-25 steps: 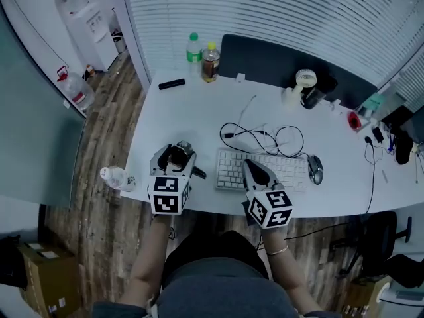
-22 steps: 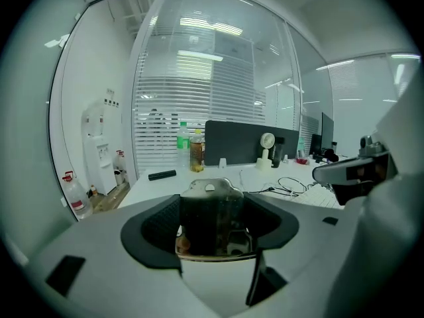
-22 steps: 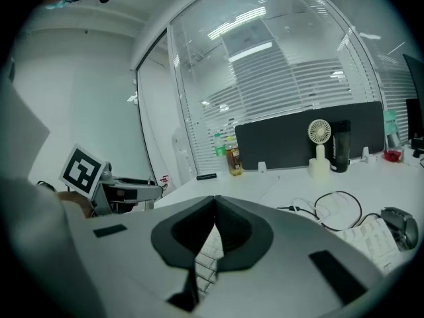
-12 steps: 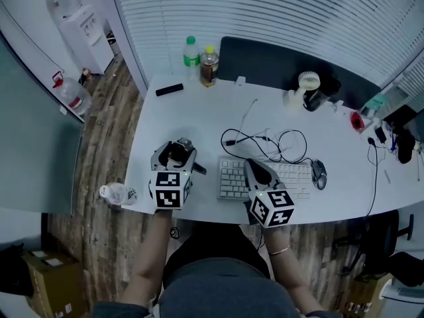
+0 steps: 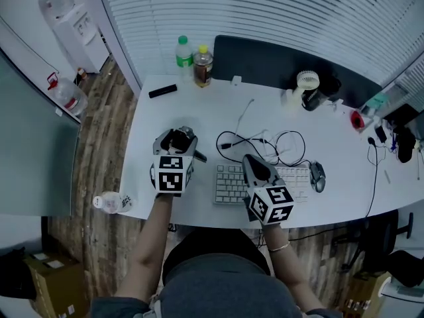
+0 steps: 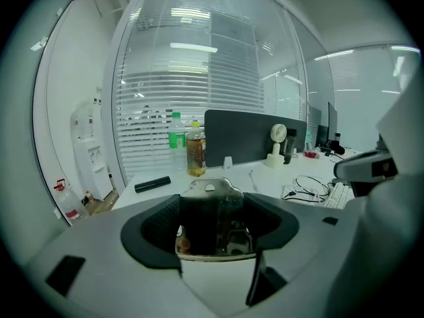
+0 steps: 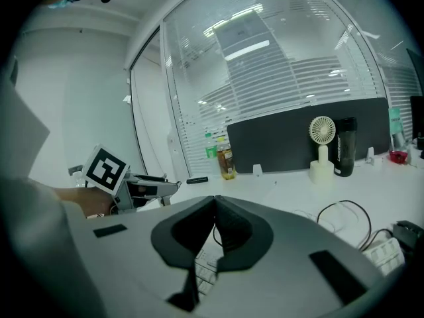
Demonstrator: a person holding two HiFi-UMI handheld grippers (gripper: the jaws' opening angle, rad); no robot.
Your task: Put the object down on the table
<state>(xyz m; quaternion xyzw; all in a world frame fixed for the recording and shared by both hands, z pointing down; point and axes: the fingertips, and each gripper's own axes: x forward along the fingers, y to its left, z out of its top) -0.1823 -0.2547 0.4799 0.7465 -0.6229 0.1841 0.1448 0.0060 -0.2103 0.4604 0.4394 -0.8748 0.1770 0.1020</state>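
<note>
one small dark object with a shiny metal top (image 6: 211, 207) is clamped between the jaws of your left gripper (image 5: 177, 138), over the white table (image 5: 165, 108) near its left front. it's not yet down: lower it to the surface, then part the jaws. your right gripper (image 5: 252, 163) is closed on nothing above the keyboard (image 5: 228, 185).

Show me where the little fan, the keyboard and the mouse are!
fan (image 5: 306, 80): head view, on its round white head.
keyboard (image 5: 228, 184): head view, on the keys at its left end.
mouse (image 5: 317, 176): head view, on the middle of its back.
</note>
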